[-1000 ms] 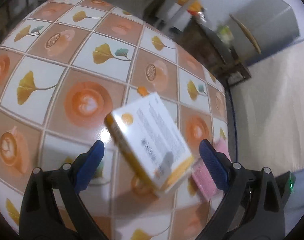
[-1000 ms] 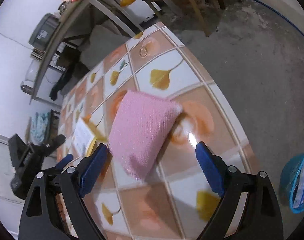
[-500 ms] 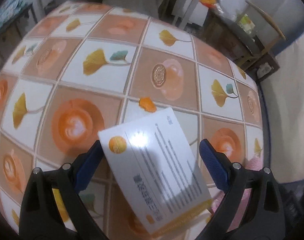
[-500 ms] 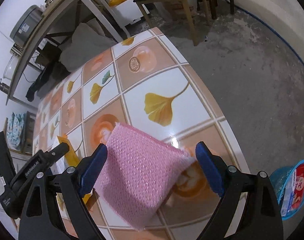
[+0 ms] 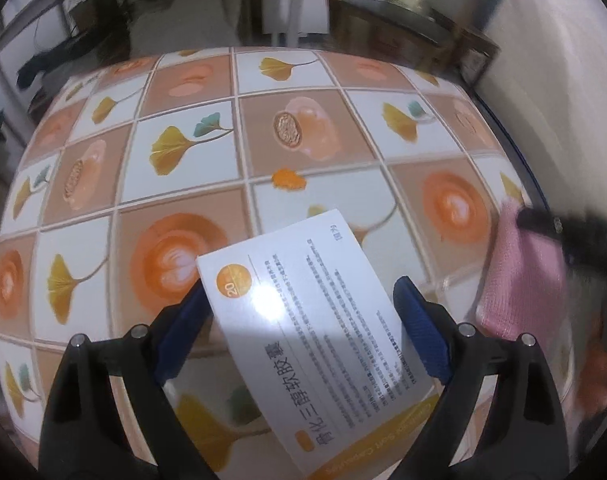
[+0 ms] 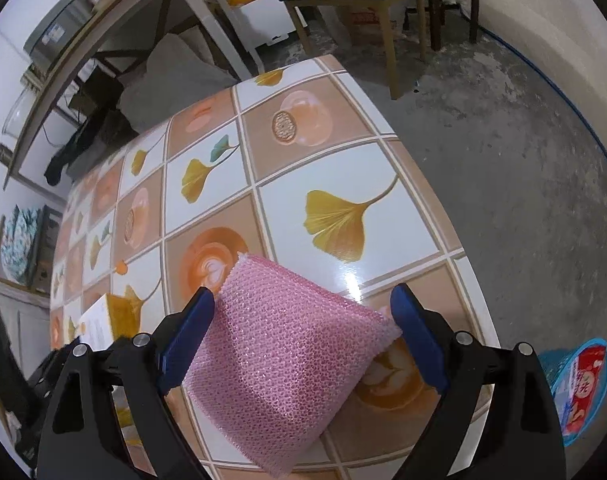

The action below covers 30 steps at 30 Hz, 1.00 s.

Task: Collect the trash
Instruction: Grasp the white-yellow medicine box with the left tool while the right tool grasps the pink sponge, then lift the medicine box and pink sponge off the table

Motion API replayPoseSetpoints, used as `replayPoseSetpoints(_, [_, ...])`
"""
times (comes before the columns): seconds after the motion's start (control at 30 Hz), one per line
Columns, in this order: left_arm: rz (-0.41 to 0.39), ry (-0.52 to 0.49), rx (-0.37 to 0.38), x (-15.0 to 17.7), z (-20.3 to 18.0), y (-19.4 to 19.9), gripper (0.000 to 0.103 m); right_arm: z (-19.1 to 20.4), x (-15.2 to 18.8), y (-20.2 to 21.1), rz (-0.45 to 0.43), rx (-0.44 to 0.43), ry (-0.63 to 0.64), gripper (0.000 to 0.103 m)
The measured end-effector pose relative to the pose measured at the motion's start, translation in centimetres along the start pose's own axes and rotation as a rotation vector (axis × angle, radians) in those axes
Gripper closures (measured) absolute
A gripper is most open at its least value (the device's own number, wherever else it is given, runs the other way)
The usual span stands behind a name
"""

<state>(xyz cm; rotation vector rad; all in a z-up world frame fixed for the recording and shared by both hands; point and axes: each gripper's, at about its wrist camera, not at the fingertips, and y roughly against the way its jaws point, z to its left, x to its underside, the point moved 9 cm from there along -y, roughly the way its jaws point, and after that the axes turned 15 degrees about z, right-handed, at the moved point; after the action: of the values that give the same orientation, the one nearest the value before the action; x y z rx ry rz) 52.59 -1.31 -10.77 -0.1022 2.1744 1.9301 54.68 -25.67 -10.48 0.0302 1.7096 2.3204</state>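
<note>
Left gripper (image 5: 301, 320): blue fingers (image 5: 419, 332) spread wide, straddling a white box (image 5: 311, 328) at lower centre of frame; left pad abt touching its edge, no real grip. Box print: "20" in orange dot, Chinese "骨化三醇软胶囊". Right gripper (image 6: 303, 330): fingers wide too, either side of pink sponge (image 6: 287, 364) on the tiled table (image 6: 343, 168); right pad at its corner. Blue basket (image 6: 579, 392) lower right w/ red wrapper, text unreadable.
</note>
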Motion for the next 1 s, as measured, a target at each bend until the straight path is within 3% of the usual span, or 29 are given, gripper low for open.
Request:
replayPoseSetpoints(0.17, [0.0,-0.092,-0.009,3.7,1.1,1.2,0.016,1.9,1.0,-0.6,0.016,0.049,0.137,0.012])
replayPoseSetpoints(0.37, [-0.027,-0.182,-0.009,9.5,2.2,2.9,0.016,4.3,5.8,-1.0,0.044,0.121,0.387,0.015])
replayPoseSetpoints(0.53, [-0.057,-0.22,0.01,14.8,2.3,4.3,0.016,4.7,10.5,0.0,0.055,0.062,0.476,0.017])
replayPoseSetpoints(0.8, [-0.09,-0.192,0.086,19.5,2.6,5.2,0.016,3.6,16.8,2.4,0.062,0.02,0.532,0.017])
replayPoseSetpoints(0.9, [-0.128,-0.186,0.076,20.2,2.8,5.8,0.016,2.8,17.1,4.5,0.026,0.019,0.506,0.017])
replayPoseSetpoints(1.0, [-0.155,-0.182,0.058,20.3,3.0,6.4,0.016,2.0,15.2,6.3,-0.03,0.024,0.427,0.011])
